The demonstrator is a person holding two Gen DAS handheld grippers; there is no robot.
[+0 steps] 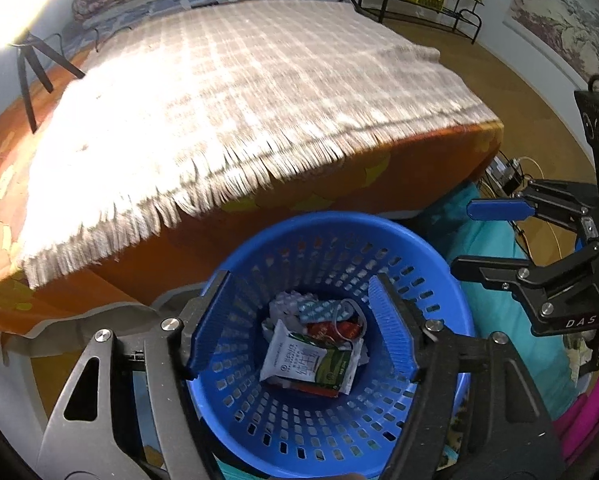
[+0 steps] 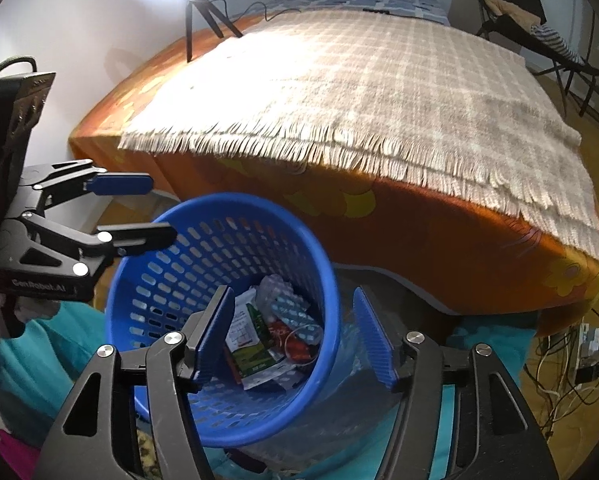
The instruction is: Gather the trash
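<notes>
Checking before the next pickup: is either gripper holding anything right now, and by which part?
Nothing is held. Left gripper and right gripper hang open and empty over the blue basket.

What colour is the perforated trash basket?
Blue; the basket shows best in the left wrist view.

The basket (image 1: 331, 432) mouth lies open below my spread fingers (image 1: 213, 328); the fringed blanket (image 1: 227, 120) on the bed blocks ahead.
</notes>
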